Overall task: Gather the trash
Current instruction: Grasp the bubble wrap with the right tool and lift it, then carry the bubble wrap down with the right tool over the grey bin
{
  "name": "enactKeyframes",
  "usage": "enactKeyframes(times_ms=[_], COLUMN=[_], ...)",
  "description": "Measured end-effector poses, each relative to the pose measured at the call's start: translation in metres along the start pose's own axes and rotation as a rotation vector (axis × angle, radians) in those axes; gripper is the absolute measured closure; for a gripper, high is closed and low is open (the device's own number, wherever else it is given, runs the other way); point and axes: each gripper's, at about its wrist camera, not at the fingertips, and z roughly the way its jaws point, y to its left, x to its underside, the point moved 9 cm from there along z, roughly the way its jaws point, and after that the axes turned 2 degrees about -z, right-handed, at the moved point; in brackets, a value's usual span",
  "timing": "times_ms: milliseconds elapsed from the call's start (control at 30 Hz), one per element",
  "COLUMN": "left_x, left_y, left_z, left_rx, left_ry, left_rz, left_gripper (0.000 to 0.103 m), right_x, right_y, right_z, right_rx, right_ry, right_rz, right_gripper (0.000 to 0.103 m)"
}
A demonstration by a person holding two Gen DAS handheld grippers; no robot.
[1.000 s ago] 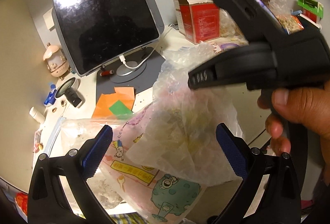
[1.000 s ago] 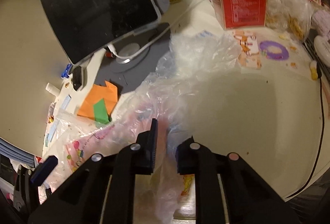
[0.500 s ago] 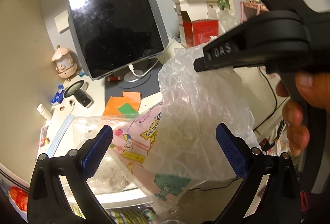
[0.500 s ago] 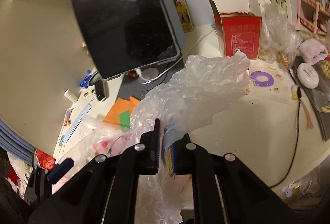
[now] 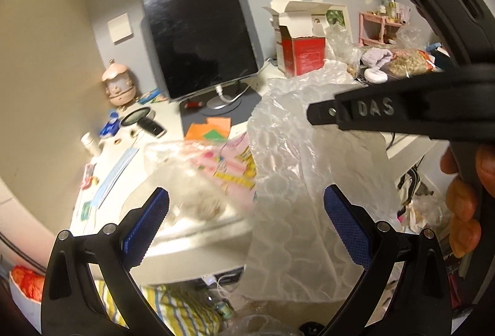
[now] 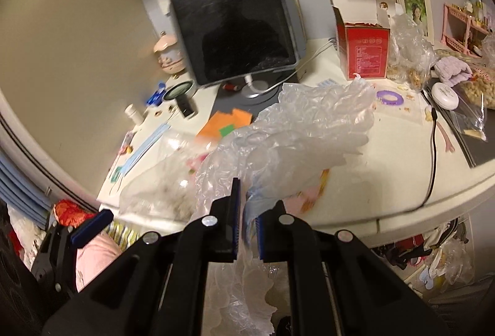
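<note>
A crumpled sheet of clear bubble wrap (image 6: 303, 131) hangs in the air over the desk's front edge, with my right gripper (image 6: 247, 213) shut on its lower part. In the left wrist view the same bubble wrap (image 5: 297, 181) dangles from the right gripper (image 5: 315, 116), which reaches in from the right in a person's hand (image 5: 464, 199). My left gripper (image 5: 247, 224) is open, its blue pads wide apart and touching nothing. A clear plastic bag (image 5: 185, 181) with crumbs lies on a pink cartoon sheet (image 5: 235, 162) at the desk edge.
A dark tablet (image 6: 235, 26) on a stand, an open red box (image 6: 365, 54), orange paper (image 6: 225, 122), a face mask (image 6: 145, 147), snack bags (image 6: 411, 57) and a black cable (image 6: 433, 150) crowd the white desk (image 6: 396, 175). Clutter lies on the floor below.
Both grippers have drawn back and up from the desk. The bubble wrap has come off the desk in the right gripper and now hangs past its front edge.
</note>
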Motion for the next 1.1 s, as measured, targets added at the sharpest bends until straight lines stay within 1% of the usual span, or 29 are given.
enactKeyframes(times_ms=[233,433,600,833,1033,1100], left_x=[0.05,0.109,0.153,0.21,0.265,0.287], left_y=[0.034,0.068,0.089,0.115,0.126,0.127], left_z=[-0.042,-0.079,-0.102,-0.115,-0.113,-0.11], left_rx=[-0.022,-0.036,-0.038,-0.06,-0.093,-0.108], left_ry=[0.017,0.05,0.082,0.143,0.206,0.237], left_rz=[-0.05,-0.078,-0.064,-0.078,-0.099,-0.108], left_gripper=[0.006,0.006,0.006,0.006,0.006,0.006], right_x=[0.053,0.105,0.152,0.21,0.256,0.278], right_y=[0.053,0.102,0.138,0.174,0.187,0.189], right_z=[-0.02,-0.034,-0.034,-0.016,0.005,0.015], right_rx=[-0.004,-0.01,-0.019,-0.046,-0.06,-0.069], right_ry=[0.03,0.056,0.095,0.174,0.259,0.295], right_rz=[-0.051,-0.084,-0.089,-0.123,-0.177,-0.2], right_gripper=[0.093,0.093,0.093,0.093,0.093,0.093])
